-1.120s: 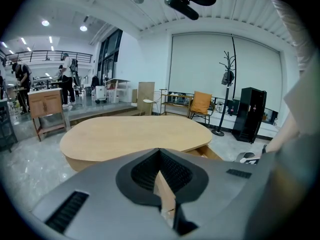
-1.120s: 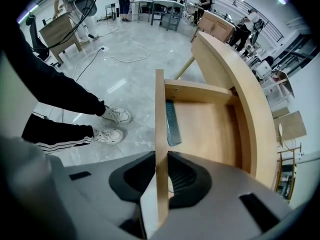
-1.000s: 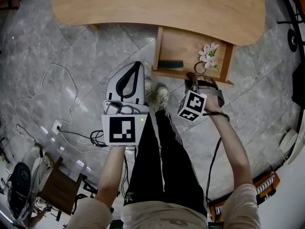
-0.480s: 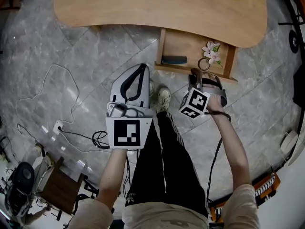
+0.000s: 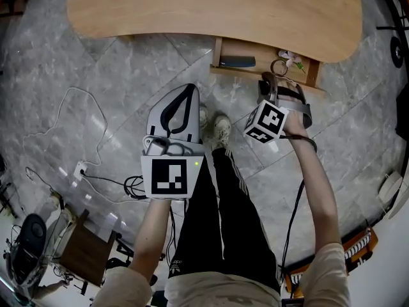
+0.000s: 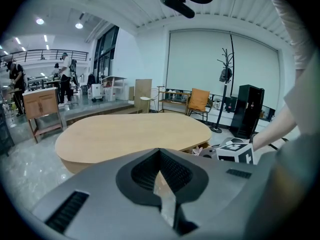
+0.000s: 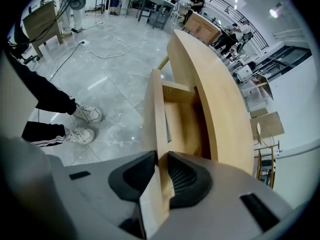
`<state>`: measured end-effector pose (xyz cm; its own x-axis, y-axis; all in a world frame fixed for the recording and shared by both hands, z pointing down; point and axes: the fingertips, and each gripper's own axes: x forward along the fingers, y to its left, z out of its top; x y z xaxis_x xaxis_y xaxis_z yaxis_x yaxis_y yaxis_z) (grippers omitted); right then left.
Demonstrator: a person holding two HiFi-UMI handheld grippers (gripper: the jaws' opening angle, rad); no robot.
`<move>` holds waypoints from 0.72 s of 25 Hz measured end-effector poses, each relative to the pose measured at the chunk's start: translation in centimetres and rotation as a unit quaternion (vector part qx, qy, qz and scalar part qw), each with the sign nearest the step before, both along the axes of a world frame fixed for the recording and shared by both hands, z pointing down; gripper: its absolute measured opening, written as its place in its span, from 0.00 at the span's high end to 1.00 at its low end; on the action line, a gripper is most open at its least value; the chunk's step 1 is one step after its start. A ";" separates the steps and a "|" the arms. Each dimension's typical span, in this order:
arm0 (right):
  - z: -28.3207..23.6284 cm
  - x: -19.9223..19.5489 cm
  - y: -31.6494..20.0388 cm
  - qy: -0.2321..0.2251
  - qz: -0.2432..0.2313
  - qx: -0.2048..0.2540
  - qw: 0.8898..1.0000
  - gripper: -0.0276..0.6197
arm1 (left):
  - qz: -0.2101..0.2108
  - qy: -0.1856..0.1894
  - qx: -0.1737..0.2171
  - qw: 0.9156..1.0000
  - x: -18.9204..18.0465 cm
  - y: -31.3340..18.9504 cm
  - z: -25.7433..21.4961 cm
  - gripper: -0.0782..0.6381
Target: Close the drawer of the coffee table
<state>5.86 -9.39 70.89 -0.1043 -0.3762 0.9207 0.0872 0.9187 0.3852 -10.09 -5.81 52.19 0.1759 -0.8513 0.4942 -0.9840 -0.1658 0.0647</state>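
The oval wooden coffee table (image 5: 211, 11) fills the top of the head view. Its drawer (image 5: 236, 72) sticks out a short way at the right, holding a dark flat object (image 5: 238, 61), a ring (image 5: 278, 67) and a pale flower (image 5: 293, 57). My right gripper (image 5: 268, 83) points steeply down and is shut on the drawer's front panel (image 7: 156, 109); in the right gripper view the right gripper (image 7: 161, 159) has a pad pressed on each side of the board. My left gripper (image 5: 186, 88) hangs over the floor left of the drawer, shut and holding nothing. The left gripper (image 6: 160, 151) faces the table top (image 6: 130, 134).
The person's legs and shoes (image 5: 217, 130) stand between the grippers, just in front of the drawer. Cables and a socket strip (image 5: 83, 168) lie on the marble floor at the left. A small wooden stand (image 5: 80, 251) is at lower left. A coat rack (image 6: 227, 74) stands beyond the table.
The drawer has slid further in under the table top, and my right gripper has moved toward the table with its front panel. The left gripper has barely shifted.
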 end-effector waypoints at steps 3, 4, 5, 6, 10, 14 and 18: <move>-0.1 -0.5 -1.6 -0.002 -0.007 0.013 1.000 0.82 | -0.002 0.001 0.000 1.000 -0.1 -0.5 0.2 0.88; 0.0 -0.6 -2.1 -0.001 -0.010 0.018 1.000 0.82 | -0.001 0.000 0.000 1.000 -0.1 -0.7 0.3 0.88; 0.1 -0.6 -2.6 0.001 -0.013 0.023 1.000 0.82 | 0.000 -0.001 0.000 1.000 -0.1 -0.9 0.4 0.88; 0.1 -0.5 -3.1 0.002 -0.015 0.027 1.000 0.82 | 0.000 -0.001 0.000 1.000 -0.2 -1.1 0.5 0.88; 0.0 -0.5 -4.2 0.003 -0.009 0.034 0.999 0.82 | 0.001 0.001 -0.003 1.000 -0.2 -1.3 0.8 0.88; -0.3 -0.6 -4.6 -0.029 0.037 0.057 0.997 0.79 | 0.000 0.007 -0.005 1.000 -0.3 -1.3 1.1 0.88; -1.2 0.6 -5.6 -0.116 0.217 0.104 0.964 0.59 | 0.008 0.008 -0.011 1.000 0.4 -1.0 1.6 0.88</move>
